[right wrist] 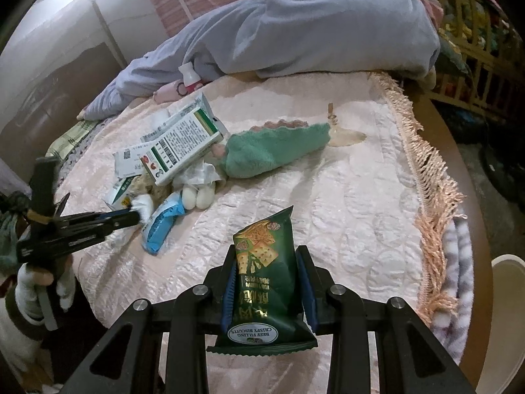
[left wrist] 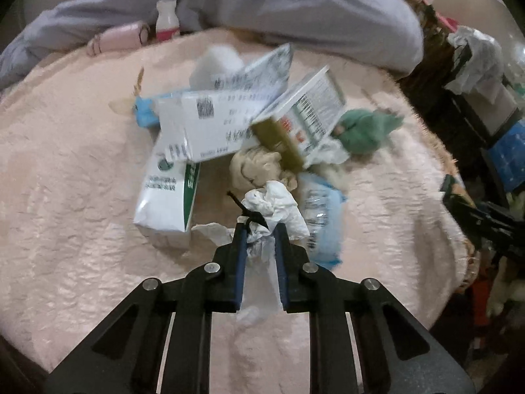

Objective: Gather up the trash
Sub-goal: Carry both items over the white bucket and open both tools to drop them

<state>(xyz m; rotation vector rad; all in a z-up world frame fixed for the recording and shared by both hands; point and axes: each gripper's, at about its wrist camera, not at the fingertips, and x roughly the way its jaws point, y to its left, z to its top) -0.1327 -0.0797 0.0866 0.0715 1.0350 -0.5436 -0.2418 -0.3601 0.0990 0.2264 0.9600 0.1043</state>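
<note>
Green packet (right wrist: 262,272) (right gripper (right wrist: 269,256)), "BEEF FILLING CRISPY BISCUITS"

Pale pink quilted cloth (right wrist: 344,197) with a peach fringe covers the tabletop. The biscuit packet (right wrist: 262,272) is dark green, printed with golden crackers and a white oval label. Beside the pile lies a mint-green fuzzy sock (right wrist: 279,151). The crumpled tissue (left wrist: 275,207) is white, and the wrapper (right wrist: 164,226) is sky blue. Both tools are black with blue pads. The sleeve (right wrist: 328,26) is lavender-grey.
</note>
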